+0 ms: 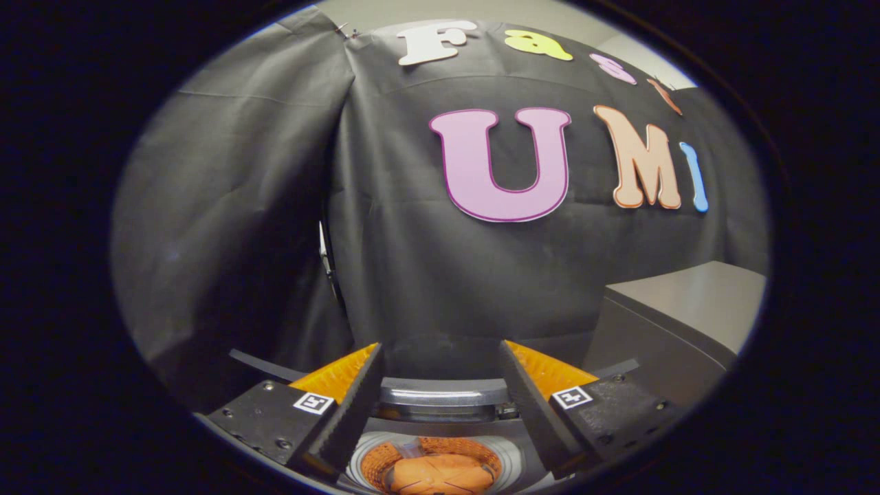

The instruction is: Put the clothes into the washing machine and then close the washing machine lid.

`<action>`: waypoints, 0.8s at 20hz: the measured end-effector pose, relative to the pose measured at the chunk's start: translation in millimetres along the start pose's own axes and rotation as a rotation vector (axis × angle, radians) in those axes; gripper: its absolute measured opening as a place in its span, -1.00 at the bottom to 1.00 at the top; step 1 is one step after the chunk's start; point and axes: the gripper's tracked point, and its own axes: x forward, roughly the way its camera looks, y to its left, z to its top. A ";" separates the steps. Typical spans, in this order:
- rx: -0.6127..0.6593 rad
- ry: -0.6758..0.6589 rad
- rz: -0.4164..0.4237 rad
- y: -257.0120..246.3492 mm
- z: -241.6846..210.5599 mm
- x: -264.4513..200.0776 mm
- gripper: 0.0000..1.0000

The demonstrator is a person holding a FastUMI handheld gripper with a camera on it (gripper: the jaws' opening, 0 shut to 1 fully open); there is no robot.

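Note:
My gripper (440, 361) is open, its two fingers (350, 405) spread wide with nothing between them. Below and between the fingers lies the washing machine's round drum opening (440, 464), with an orange garment (440, 474) lying inside an orange-walled drum. The raised lid's edge (443, 395), a grey curved band with a dark window, stands just behind the opening between the fingers. The gripper hangs above the machine, apart from the garment.
A grey box-like cabinet (680, 309) stands beyond the right finger. Black cloth forms the booth wall straight ahead and to the left, with a seam and a thin cable (328, 261) running down it.

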 end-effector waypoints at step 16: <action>0.063 -0.009 -0.049 -0.2 -40.1 -28.2 0.94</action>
